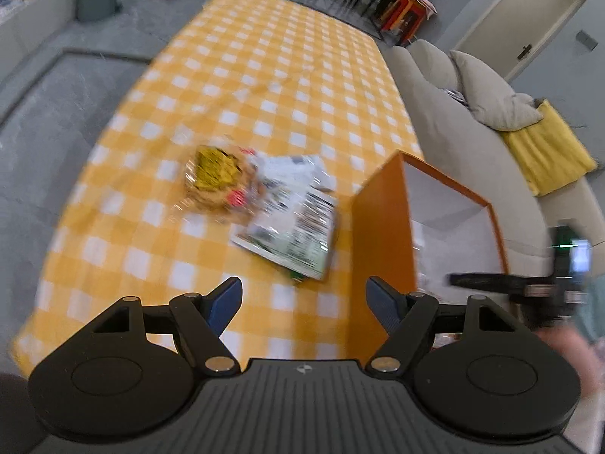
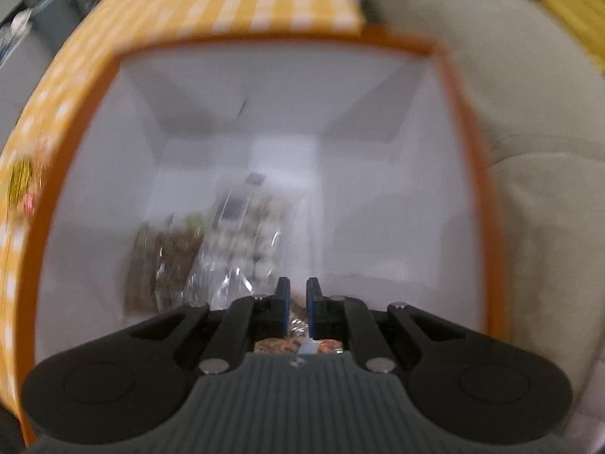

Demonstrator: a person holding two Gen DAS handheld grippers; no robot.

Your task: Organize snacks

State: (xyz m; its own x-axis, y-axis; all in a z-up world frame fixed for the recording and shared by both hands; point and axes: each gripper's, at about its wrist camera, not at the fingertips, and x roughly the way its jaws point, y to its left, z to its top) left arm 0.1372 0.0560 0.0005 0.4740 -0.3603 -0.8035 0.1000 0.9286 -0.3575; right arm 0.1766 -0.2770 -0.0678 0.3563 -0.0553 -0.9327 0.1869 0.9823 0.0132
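Left gripper (image 1: 304, 299), jaws spread wide and empty, hangs over the yellow-checked tablecloth (image 1: 264, 75); at frame centre lie a clear snack bag (image 1: 217, 178) with yellow contents and, touching it, a white-and-green snack packet (image 1: 295, 227), both just left of the orange box (image 1: 382, 234). Right gripper (image 2: 298, 291), jaws nearly closed with nothing visibly clamped, points down into the box's white interior (image 2: 378, 189), where blurred clear-wrapped snack packs (image 2: 227, 249) rest at lower left.
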